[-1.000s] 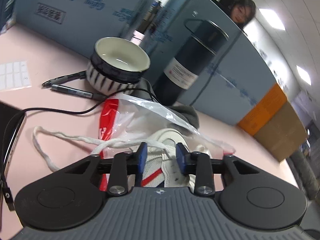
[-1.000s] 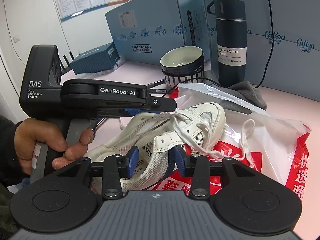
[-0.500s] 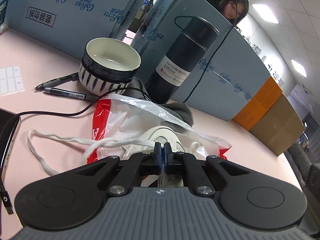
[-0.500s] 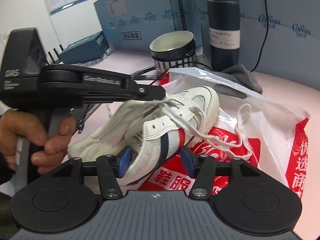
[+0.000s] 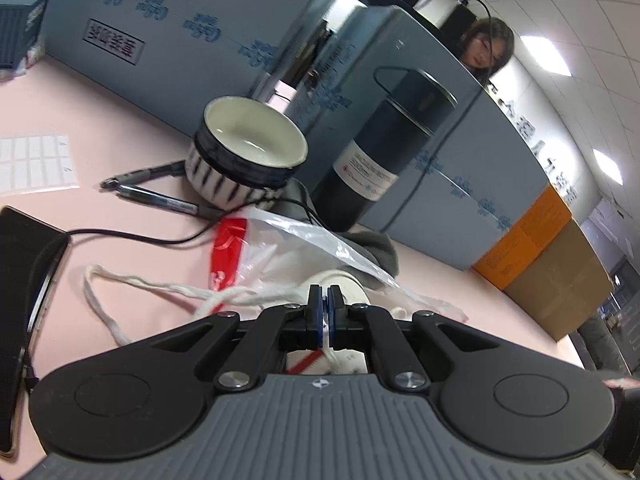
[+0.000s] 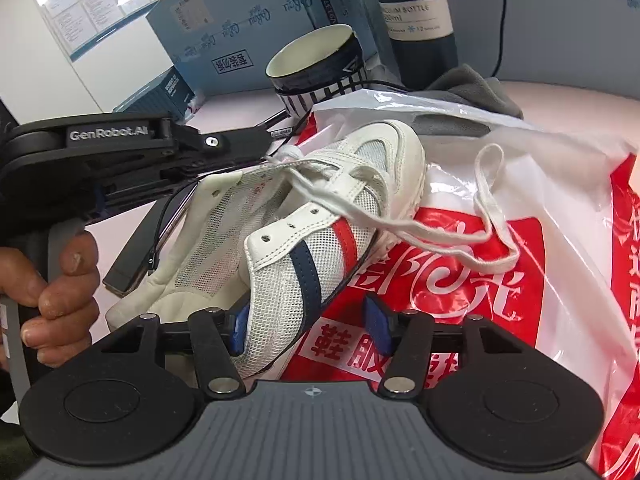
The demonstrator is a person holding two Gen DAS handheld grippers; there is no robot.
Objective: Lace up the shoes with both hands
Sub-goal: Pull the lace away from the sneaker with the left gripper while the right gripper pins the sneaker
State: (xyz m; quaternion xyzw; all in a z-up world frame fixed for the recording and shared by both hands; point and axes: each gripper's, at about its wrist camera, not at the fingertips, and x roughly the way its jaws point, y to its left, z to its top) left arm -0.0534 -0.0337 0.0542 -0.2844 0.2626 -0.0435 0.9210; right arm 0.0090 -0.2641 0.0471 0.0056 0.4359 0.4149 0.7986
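A white mesh sneaker with a navy and a red stripe lies on a red-and-white plastic bag. Its white lace trails loose over the bag. My left gripper, held by a hand, reaches in from the left and is shut on the lace above the shoe's tongue. In the left wrist view the blue pads of the left gripper pinch the lace, and more lace loops over the table. My right gripper is open, with the shoe's striped side between its jaws.
A striped bowl, two pens, a dark flask, a grey cloth and blue boxes stand behind the shoe. A black device with a cable lies at the left. Cardboard boxes sit far right.
The left gripper's jaws have shut on the lace. The right gripper's jaws have widened, and it has sunk closer to the shoe and rolled.
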